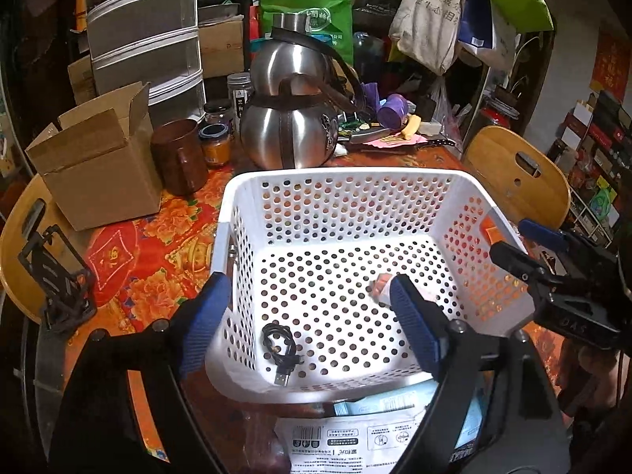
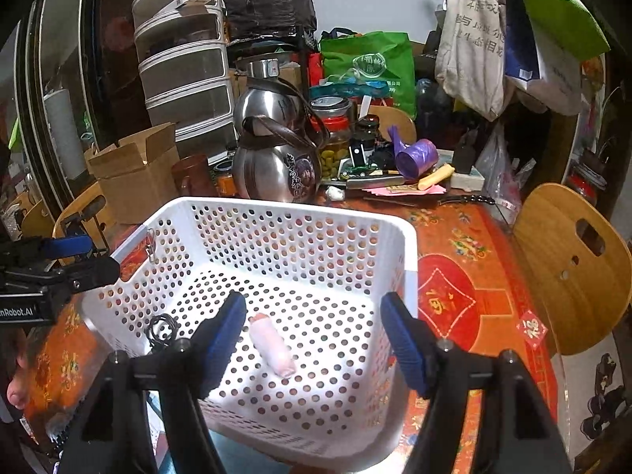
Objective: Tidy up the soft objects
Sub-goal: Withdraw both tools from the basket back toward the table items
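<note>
Right wrist: pink roll (image 2: 272, 349) between parted right gripper (image 2: 314, 339) fingers.

You can read "DAS" on the right gripper (image 1: 509, 245) body in the left wrist view, and "nRobot.AI" on the left gripper (image 2: 91, 256) body in the right wrist view. The red diamond sticker (image 2: 532, 330) on the tablecloth (image 2: 474, 237) bears the character "福".

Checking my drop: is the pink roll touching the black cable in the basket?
Apart. The right wrist view shows the pink roll mid-floor and the black cable near the left wall, bare basket floor between.
</note>
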A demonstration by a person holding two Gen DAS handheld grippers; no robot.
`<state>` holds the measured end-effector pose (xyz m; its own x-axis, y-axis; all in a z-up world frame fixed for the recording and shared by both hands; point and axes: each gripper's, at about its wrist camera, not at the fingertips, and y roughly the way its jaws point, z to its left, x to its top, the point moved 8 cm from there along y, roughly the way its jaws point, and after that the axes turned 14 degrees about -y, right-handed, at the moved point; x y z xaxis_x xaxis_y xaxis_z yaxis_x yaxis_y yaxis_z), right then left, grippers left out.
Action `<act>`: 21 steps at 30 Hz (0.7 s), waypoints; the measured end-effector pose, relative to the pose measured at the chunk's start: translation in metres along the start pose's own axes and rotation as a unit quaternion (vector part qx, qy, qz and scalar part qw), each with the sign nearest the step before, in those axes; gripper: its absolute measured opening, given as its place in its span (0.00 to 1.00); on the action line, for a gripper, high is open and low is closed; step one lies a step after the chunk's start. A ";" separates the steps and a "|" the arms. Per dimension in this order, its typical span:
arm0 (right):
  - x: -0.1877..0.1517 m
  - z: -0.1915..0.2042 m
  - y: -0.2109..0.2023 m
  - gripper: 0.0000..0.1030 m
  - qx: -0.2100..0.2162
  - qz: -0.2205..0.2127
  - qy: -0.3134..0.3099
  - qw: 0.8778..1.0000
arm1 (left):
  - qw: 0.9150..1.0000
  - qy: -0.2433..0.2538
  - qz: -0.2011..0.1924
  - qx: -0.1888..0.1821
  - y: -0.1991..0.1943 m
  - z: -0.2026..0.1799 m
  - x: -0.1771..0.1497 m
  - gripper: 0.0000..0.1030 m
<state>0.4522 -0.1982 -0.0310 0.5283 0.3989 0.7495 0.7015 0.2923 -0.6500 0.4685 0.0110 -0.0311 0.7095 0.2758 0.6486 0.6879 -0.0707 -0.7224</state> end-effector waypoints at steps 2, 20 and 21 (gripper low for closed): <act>-0.002 0.000 -0.003 0.68 -0.005 0.001 0.001 1.000 | 1.000 -0.002 -0.001 -0.001 -0.004 0.001 -0.003 0.79; -0.099 0.037 -0.108 0.69 -0.006 -0.028 0.021 0.999 | 0.993 0.004 -0.117 -0.012 -0.150 0.068 -0.105 0.87; -0.110 0.044 -0.115 0.69 -0.001 -0.032 0.021 0.999 | 0.992 0.000 -0.124 -0.012 -0.158 0.075 -0.118 0.90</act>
<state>0.2925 -0.2377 -0.0438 0.5010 0.3431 0.7945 0.7361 0.3139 -0.5997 0.2648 0.0619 -0.0114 0.5183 0.2882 0.8052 0.8444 -0.0235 -0.5351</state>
